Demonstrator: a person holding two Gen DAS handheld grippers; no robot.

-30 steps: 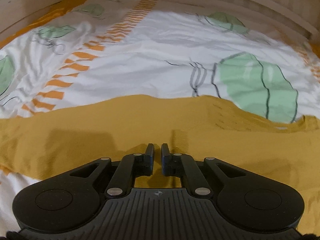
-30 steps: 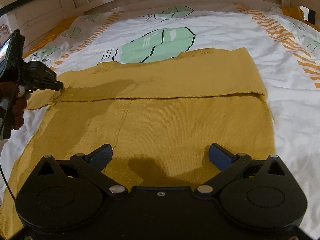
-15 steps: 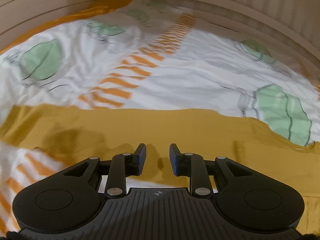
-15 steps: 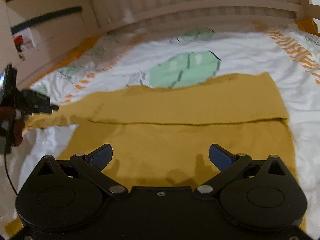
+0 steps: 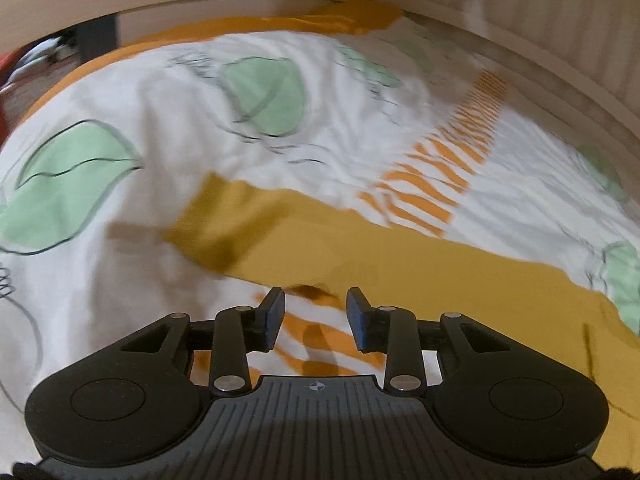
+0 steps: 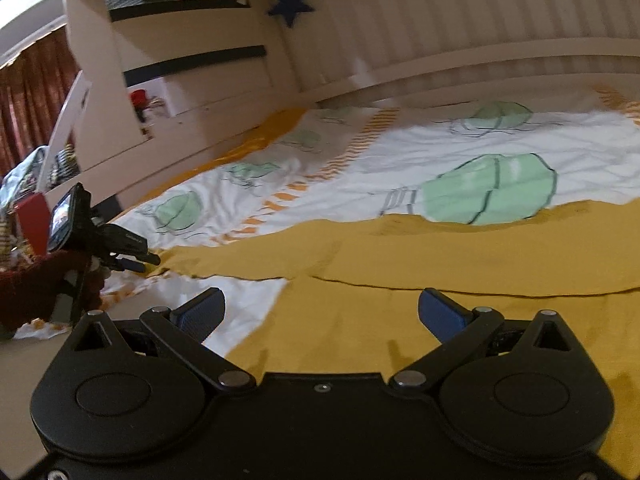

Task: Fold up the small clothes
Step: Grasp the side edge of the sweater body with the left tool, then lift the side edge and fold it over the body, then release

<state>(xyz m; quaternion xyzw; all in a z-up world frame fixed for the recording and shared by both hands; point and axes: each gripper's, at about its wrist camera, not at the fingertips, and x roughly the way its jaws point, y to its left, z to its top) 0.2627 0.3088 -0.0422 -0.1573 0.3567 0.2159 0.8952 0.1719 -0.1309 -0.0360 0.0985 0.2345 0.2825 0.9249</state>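
A mustard-yellow knit top (image 6: 400,320) lies flat on the bed, its far part folded over along a crosswise crease. One long sleeve (image 5: 280,232) stretches out to the left, cuff end on the white sheet. My left gripper (image 5: 315,308) hovers just short of that sleeve, its jaws opening, nothing between them. From the right wrist view that same left gripper (image 6: 138,262) shows at the sleeve's tip, held by a hand in a dark red sleeve. My right gripper (image 6: 320,312) stands wide open above the top's left edge, holding nothing.
The bedsheet (image 5: 360,120) is white with green leaf shapes and orange stripes, over an orange mattress edge (image 5: 248,26). Wooden bed rails (image 5: 560,92) run along the far side. A shelf unit (image 6: 192,68) and a red curtain (image 6: 24,92) stand beyond the bed's left end.
My left gripper has let go of the yellow fabric, opened and slid left along the sleeve to its cuff end. The right gripper has tilted up and swung left, staying open.
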